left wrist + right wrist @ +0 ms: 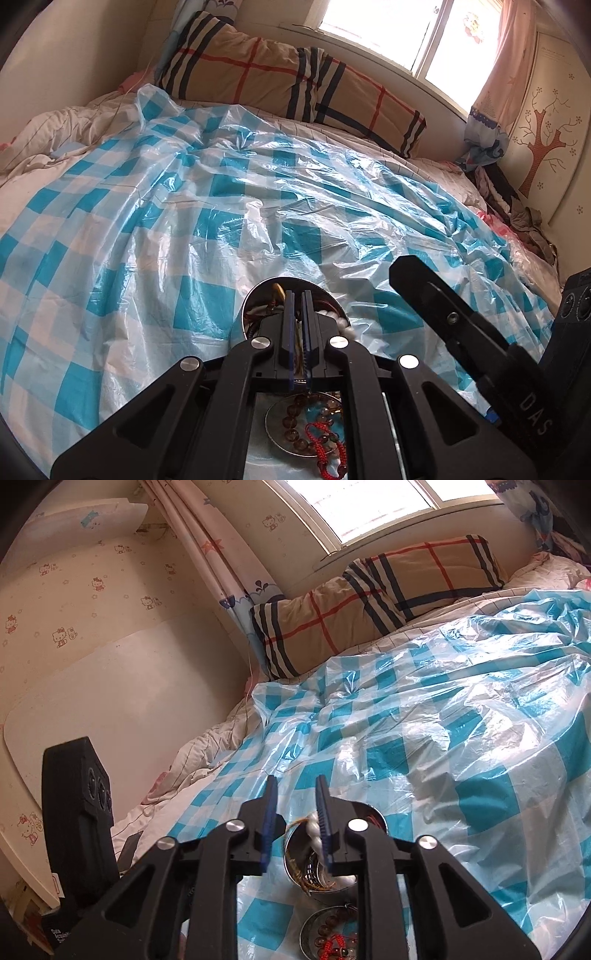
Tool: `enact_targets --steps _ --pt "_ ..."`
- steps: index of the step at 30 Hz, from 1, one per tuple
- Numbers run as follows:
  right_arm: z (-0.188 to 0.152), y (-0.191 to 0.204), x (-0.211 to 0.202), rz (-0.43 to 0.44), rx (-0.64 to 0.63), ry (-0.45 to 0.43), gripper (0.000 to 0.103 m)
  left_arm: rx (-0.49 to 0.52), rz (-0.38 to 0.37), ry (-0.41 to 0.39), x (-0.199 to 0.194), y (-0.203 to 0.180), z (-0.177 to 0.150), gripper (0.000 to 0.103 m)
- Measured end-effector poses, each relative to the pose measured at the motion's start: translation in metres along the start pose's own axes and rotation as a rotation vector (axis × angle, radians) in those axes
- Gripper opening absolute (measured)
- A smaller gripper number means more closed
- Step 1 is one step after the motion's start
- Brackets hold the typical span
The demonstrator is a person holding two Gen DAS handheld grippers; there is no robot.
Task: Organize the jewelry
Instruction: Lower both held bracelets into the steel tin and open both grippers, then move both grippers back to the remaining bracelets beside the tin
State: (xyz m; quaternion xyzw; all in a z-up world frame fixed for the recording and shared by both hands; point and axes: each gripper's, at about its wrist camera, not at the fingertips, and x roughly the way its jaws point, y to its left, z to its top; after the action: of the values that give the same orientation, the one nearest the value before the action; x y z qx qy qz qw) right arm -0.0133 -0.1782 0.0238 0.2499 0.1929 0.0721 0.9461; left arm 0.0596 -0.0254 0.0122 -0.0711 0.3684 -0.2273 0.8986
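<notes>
jewelry sits in two round containers on the bed, on a blue-and-white checked plastic sheet (461,716): a small round metal bowl (295,853) heaped with cords and a white beaded strand (317,834), and nearer the person a shallow round silver dish (310,928) carrying a brown beaded bracelet (295,424) and a red knotted cord (325,443).

the right claw (295,794) is released, its jaws apart, and it hangs just above and slightly short of the bowl; the white strand rises between the blades, closer to the right-hand one, running roughly along the line of the fingers. the left claw (298,306) is clenched, its blue pads nearly together over the bowl's middle, and i cannot tell whether anything thin is caught between them.

the shallow dish lies below and behind both claws, toward the person. my guess is the right claw is better set for the white strand, needing only a short forward dip.
</notes>
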Motion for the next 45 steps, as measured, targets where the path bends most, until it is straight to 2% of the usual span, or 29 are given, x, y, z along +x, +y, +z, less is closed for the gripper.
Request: enact_targets --steps 6,14,17,22,25,30,36,39,41,45 --pt "0.001 0.000 -0.002 -0.008 -0.003 -0.004 0.025 0.012 0.023 -0.015 -0.004 -0.001 -0.002 0.015" --pt "-0.001 -0.016 -0.013 -0.053 0.046 0.001 0.025 0.023 0.070 0.018 -0.015 0.002 -0.017 0.028" --pt "-0.005 -0.023 -0.018 -0.094 0.065 0.038 0.026 0.035 0.088 0.072 -0.012 0.003 -0.024 0.028" --pt "-0.017 -0.031 -0.014 -0.162 0.089 0.123 0.026 0.114 0.158 0.256 0.012 0.001 -0.052 0.029" --pt "-0.023 -0.031 -0.016 -0.179 0.086 0.138 0.027 0.132 0.192 0.326 0.024 0.003 -0.060 0.029" --pt "-0.033 -0.036 -0.020 -0.220 0.099 0.176 0.030 0.227 0.259 0.375 0.025 -0.004 -0.074 0.029" --pt "-0.042 -0.037 -0.046 -0.237 0.110 0.162 0.035 0.245 0.245 0.424 -0.005 0.002 -0.077 0.029" --pt "-0.046 -0.033 -0.055 -0.223 0.106 0.158 0.037 0.256 0.256 0.443 -0.023 0.010 -0.081 0.028" --pt "-0.048 -0.026 -0.056 -0.213 0.081 0.161 0.042 0.252 0.246 0.453 -0.032 0.016 -0.083 0.028" --pt "-0.054 -0.006 -0.051 -0.164 0.010 0.196 0.044 0.283 0.242 0.474 -0.039 0.014 -0.080 0.028"
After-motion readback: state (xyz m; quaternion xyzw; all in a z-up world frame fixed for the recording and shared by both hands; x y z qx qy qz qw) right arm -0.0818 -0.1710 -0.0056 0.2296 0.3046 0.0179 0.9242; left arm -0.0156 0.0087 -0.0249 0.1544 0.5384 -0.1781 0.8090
